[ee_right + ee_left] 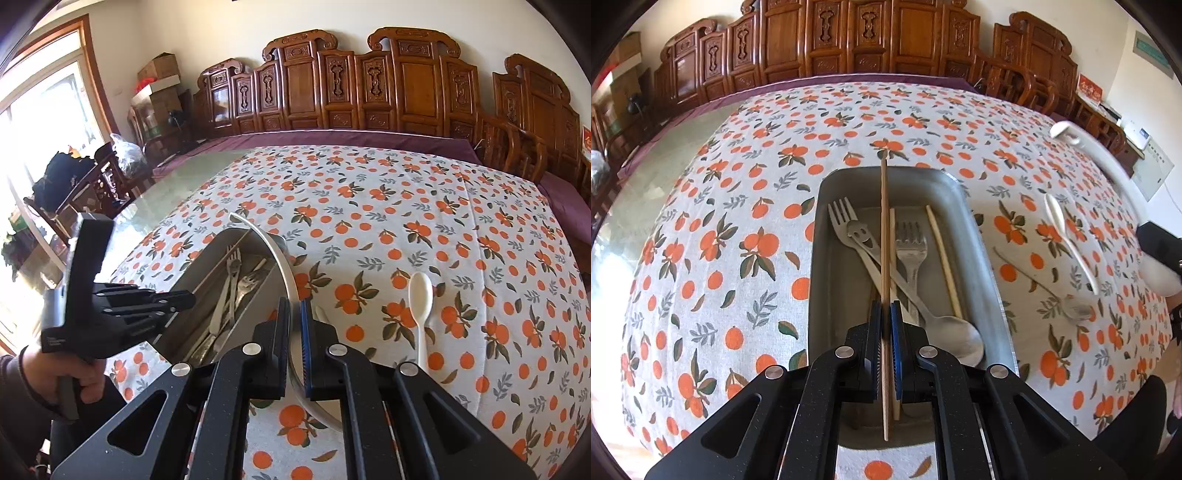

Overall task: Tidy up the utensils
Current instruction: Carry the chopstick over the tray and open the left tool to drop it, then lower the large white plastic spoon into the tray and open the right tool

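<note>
Pinched between the pressed-together blue pads of the left gripper (pixel 886 317), 1 wooden chopstick (pixel 884 236) is held lengthwise above the metal tray (pixel 979 236), its tip reaching past the far rim. Inside the tray, 2 forks (pixel 849 225), a metal spoon (pixel 955 332) and 2 more chopsticks (pixel 943 258) are seen. The right gripper (pixel 294 314) is clamped on a long white spoon (pixel 279 254), which arcs over the tray's near corner. On the orange-patterned tablecloth (pixel 406 192), right of the tray, another white spoon (pixel 420 295) is laid flat, with a metal spoon (pixel 1075 308) near it.
</note>
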`<state>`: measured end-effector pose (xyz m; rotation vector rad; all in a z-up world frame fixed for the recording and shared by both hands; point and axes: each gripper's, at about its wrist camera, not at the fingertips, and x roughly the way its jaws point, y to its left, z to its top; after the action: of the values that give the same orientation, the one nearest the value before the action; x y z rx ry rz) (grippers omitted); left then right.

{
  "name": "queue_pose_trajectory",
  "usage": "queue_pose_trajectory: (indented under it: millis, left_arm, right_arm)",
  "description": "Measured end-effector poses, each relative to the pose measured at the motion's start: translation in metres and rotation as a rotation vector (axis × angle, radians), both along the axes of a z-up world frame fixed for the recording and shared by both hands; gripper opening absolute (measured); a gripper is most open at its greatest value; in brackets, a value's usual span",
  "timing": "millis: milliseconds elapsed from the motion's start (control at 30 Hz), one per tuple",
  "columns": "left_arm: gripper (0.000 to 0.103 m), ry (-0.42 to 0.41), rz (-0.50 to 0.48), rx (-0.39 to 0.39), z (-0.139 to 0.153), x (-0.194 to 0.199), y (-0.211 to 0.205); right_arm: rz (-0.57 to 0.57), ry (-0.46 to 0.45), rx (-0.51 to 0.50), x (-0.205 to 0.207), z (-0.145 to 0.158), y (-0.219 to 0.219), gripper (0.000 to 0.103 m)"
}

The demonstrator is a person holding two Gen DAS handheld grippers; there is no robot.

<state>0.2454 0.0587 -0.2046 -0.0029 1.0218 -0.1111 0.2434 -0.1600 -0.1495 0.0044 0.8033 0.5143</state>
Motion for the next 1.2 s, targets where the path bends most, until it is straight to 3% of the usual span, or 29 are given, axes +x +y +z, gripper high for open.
queue_pose_trajectory:
  millis: [467, 567, 633, 933, 1200]
  left_arm:
    - [0.004, 0.043, 0.025, 0.01, -0.011, 0.0, 0.014]
    - [0.006, 0.009, 0.027, -0.005, 0.0, -0.007, 0.019]
    - [0.013, -0.018, 0.028, -0.013, 0.011, -0.012, 0.024]
    - [0.019, -0.114, 0.033, 0.03, 0.051, -0.033, 0.053]
    - [0.024, -0.145, 0.07, 0.015, 0.056, -0.044, 0.082]
  right_arm:
    - [0.042, 0.015, 0.025, -0.004, -0.004, 0.027, 0.008]
    - [0.045, 0.028, 0.036, -0.001, -0.006, 0.037, 0.008]
    - [0.05, 0.032, 0.039, 0.0, -0.008, 0.045, 0.008]
    - [0.053, 0.083, 0.092, 0.011, -0.014, 0.087, 0.008]
    - [0.059, 0.125, 0.117, 0.015, -0.021, 0.122, 0.008]
